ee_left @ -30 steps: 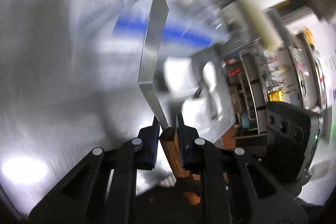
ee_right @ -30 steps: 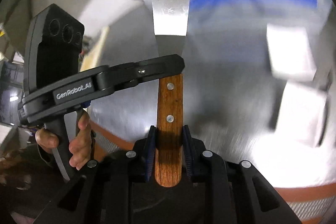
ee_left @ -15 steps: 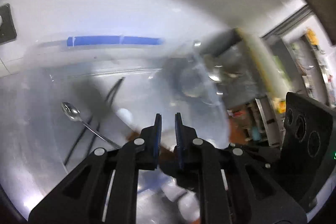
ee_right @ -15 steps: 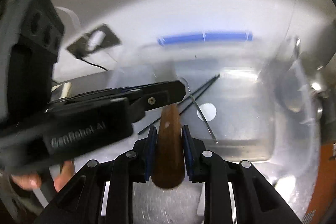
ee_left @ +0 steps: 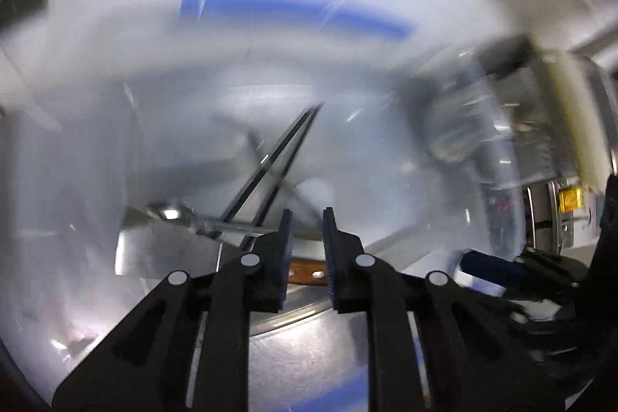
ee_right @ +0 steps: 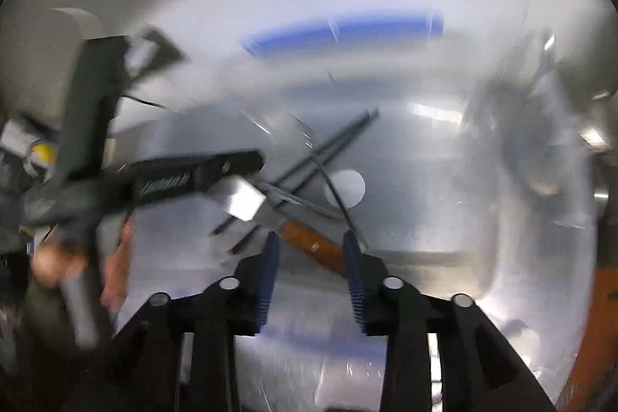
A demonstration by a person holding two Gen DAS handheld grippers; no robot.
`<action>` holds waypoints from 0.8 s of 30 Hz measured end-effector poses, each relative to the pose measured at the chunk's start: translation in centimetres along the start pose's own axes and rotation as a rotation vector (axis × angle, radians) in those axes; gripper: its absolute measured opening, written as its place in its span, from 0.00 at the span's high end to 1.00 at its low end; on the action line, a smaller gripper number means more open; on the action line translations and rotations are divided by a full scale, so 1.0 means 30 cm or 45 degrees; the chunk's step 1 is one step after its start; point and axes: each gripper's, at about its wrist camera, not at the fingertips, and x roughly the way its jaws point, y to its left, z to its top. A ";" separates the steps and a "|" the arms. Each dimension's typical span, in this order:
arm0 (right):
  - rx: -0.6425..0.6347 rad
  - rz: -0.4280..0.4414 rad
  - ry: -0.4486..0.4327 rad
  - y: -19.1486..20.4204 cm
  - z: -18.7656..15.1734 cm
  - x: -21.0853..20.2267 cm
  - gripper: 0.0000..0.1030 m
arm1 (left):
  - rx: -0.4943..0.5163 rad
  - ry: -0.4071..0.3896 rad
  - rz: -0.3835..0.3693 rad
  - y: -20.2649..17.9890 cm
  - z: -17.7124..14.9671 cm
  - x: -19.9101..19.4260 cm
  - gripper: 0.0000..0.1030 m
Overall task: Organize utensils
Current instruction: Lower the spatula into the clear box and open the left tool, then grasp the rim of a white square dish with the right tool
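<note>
A spatula with a wooden handle (ee_right: 314, 248) and a flat metal blade (ee_right: 243, 204) lies in a clear plastic bin (ee_right: 425, 257), on top of black chopsticks (ee_right: 328, 149) and a metal spoon (ee_left: 170, 213). My right gripper (ee_right: 311, 259) is open just above the handle, not holding it. My left gripper (ee_left: 306, 238) is open with a narrow gap; the wooden handle (ee_left: 305, 275) shows below its fingers. The left gripper also shows in the right wrist view (ee_right: 201, 176), close to the blade.
The bin sits on a metal counter (ee_right: 293, 373). A blue tape strip (ee_right: 343, 27) marks the white wall behind. Another clear container (ee_left: 483, 141) stands to the right. A hand (ee_right: 116, 265) holds the left gripper's handle. Both views are blurred.
The right gripper carried the spatula down into the bin and opened, leaving it lying there. The left gripper let go of it earlier and now hovers over the bin.
</note>
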 end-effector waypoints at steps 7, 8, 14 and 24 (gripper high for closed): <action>-0.076 -0.250 -0.043 -0.029 -0.484 -0.172 0.52 | 0.340 -0.289 -0.253 -0.248 -0.356 -0.361 0.37; -0.058 -0.292 -0.004 -0.046 -0.536 -0.146 0.52 | 0.358 -0.277 -0.261 -0.262 -0.398 -0.358 0.37; 0.177 -0.247 0.146 -0.170 -0.746 0.049 0.53 | 0.377 0.100 -0.229 -0.290 -0.722 -0.072 0.37; 0.273 -0.172 0.213 -0.249 -0.780 0.182 0.91 | 0.104 0.344 -0.299 -0.264 -0.838 0.208 0.56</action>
